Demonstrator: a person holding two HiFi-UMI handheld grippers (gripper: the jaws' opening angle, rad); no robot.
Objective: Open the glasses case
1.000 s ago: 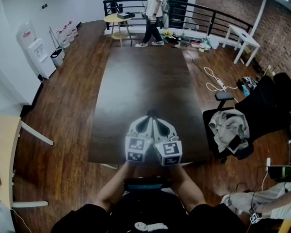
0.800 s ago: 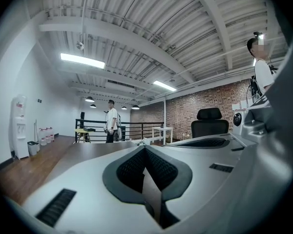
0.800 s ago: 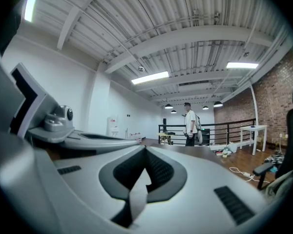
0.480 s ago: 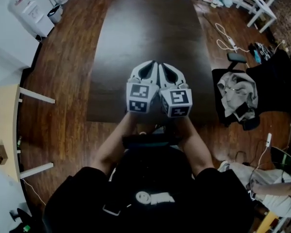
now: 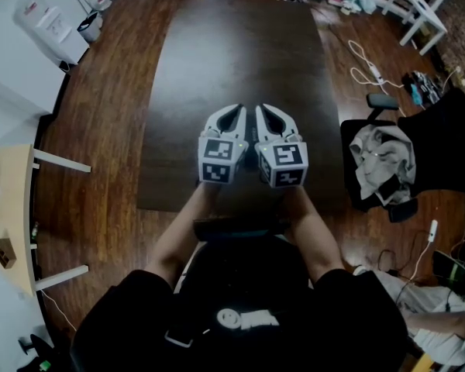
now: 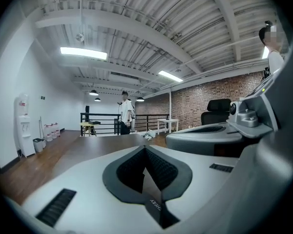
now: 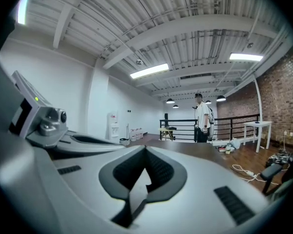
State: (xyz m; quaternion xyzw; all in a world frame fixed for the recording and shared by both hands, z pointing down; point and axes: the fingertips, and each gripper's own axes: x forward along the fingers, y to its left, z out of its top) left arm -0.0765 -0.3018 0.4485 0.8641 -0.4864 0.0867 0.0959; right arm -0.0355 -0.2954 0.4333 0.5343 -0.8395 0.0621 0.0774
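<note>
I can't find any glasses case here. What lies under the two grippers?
Only the dark table shows around the left gripper and right gripper, both shut and empty. The patch directly beneath them is covered, so what lies there cannot be seen.

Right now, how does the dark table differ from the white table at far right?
The dark table is dark brown and large; the white table looks far smaller. The dark table lies straight ahead, the white table skewed off right. Both stand on wooden floor.

Left claw (image 5: 237, 110) is white, its cube (image 5: 219, 160) black-and-white (table (image 5: 240, 45) dark brown).
</note>
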